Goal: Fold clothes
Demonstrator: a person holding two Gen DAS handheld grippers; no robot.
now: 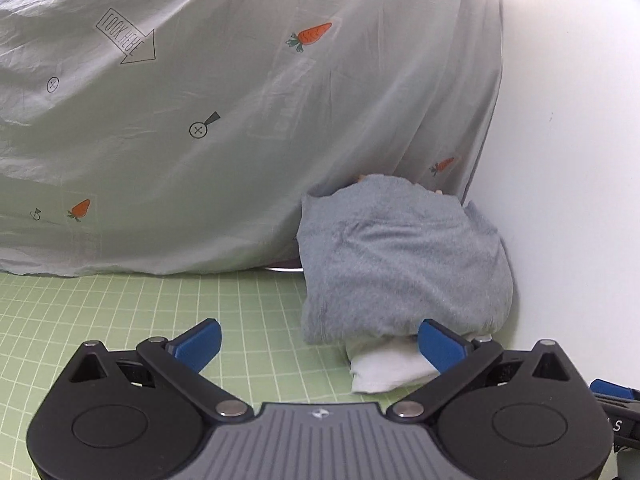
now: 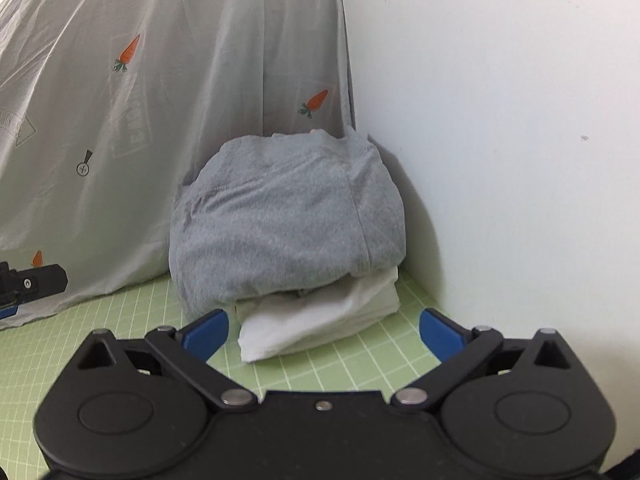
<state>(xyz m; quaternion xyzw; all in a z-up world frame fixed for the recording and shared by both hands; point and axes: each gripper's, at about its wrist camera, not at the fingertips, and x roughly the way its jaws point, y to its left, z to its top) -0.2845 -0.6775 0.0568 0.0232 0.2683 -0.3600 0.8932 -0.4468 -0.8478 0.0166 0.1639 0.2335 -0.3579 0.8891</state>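
A folded grey garment (image 1: 400, 256) (image 2: 284, 216) lies on top of a folded white garment (image 1: 384, 368) (image 2: 320, 320), stacked in the corner where the green mat meets the white wall. My left gripper (image 1: 320, 344) stands open just in front of the stack, its right pad (image 1: 440, 344) touching the white garment's edge. My right gripper (image 2: 324, 332) is open too, its blue pads (image 2: 208, 332) either side of the white garment's near corner with nothing clamped. Part of the left gripper (image 2: 32, 280) shows at the left edge of the right wrist view.
A pale sheet printed with carrots and arrows (image 1: 200, 120) (image 2: 140, 100) hangs down behind and left of the stack. A white wall (image 1: 568, 160) (image 2: 500, 140) closes the right side. The green grid mat (image 1: 160, 312) (image 2: 120, 320) stretches to the left and front.
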